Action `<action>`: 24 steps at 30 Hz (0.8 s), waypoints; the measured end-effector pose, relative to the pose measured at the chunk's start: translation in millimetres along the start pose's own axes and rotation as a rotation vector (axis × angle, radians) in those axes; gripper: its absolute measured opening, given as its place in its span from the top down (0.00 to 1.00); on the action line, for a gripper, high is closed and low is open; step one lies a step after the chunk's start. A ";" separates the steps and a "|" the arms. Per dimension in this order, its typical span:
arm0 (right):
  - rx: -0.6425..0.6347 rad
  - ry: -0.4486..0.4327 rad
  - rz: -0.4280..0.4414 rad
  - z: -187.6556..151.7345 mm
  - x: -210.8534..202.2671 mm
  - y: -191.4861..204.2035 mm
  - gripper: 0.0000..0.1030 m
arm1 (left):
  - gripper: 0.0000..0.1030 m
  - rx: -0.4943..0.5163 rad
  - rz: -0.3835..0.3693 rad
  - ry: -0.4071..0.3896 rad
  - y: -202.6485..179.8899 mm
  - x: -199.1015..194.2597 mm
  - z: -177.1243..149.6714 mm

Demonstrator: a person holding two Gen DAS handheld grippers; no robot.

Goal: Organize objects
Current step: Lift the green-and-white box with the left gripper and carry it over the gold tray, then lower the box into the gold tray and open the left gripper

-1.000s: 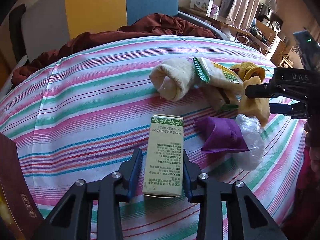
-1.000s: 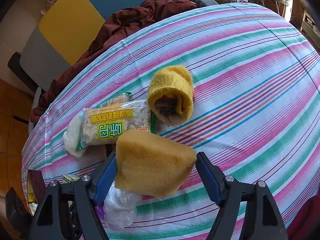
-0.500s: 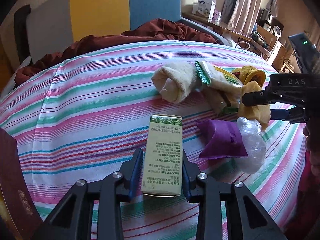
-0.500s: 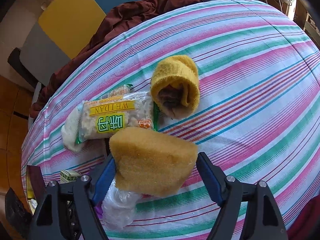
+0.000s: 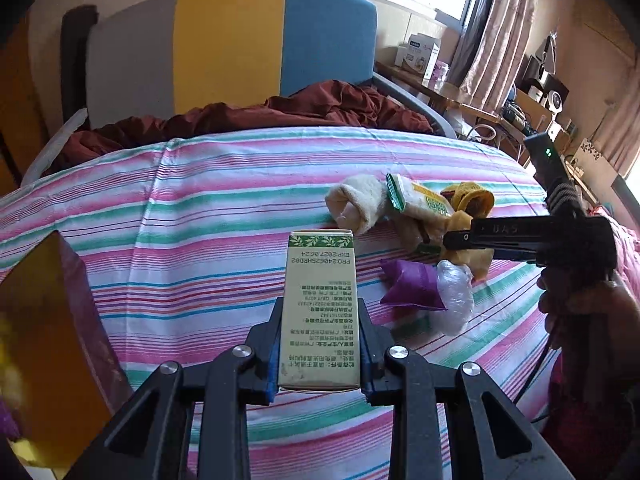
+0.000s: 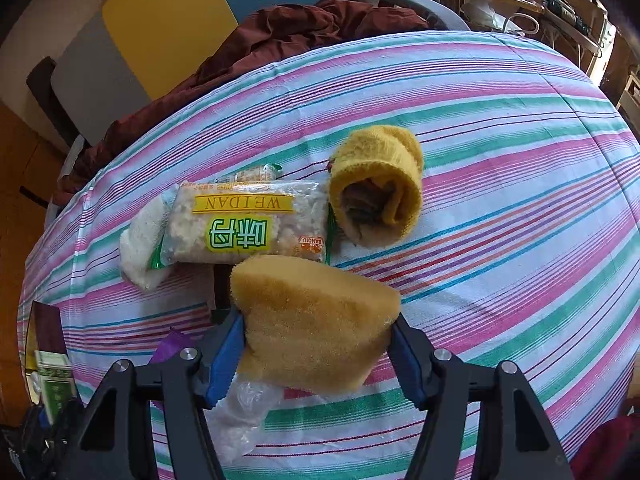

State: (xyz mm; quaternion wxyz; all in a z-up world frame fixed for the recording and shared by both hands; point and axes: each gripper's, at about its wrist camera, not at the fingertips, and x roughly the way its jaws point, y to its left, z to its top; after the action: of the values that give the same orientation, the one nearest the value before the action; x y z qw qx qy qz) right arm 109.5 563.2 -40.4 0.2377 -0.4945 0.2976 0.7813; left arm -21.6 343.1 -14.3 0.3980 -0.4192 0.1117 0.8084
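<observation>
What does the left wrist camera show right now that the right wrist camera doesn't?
Only the left wrist view: the left gripper shut on the green-and-cream box, a window with curtains, and the person's hand behind the right gripper.

Only the right wrist view: the right gripper closing on the yellow sponge, seen close up, and the snack bag's printed front.

Both: the striped bedsheet, the purple pouch, the rolled yellow sock and the maroon blanket.
</observation>
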 end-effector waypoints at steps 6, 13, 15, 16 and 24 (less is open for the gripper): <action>-0.030 -0.010 -0.023 20.7 22.8 -8.9 0.36 | 0.71 -0.096 0.082 -0.017 66.1 -44.8 -0.2; -0.031 -0.013 -0.031 32.2 40.1 6.7 0.36 | 0.71 -0.320 0.212 0.072 190.9 -70.9 -20.2; -0.032 -0.013 -0.032 37.3 47.1 9.4 0.36 | 0.71 -0.400 0.229 0.117 224.9 -71.5 -29.8; -0.033 -0.013 -0.033 37.5 47.1 9.5 0.36 | 0.71 -0.440 0.238 0.135 239.4 -71.1 -35.4; -0.031 -0.013 -0.033 41.2 49.0 8.0 0.36 | 0.71 -0.541 0.323 0.199 289.6 -59.9 -52.9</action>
State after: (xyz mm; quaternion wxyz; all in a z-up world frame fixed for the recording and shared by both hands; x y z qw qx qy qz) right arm 58.7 590.2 -69.6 0.2447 -0.4977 0.2756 0.7851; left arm -184.0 92.3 -45.7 0.1260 -0.5634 -0.0034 0.8165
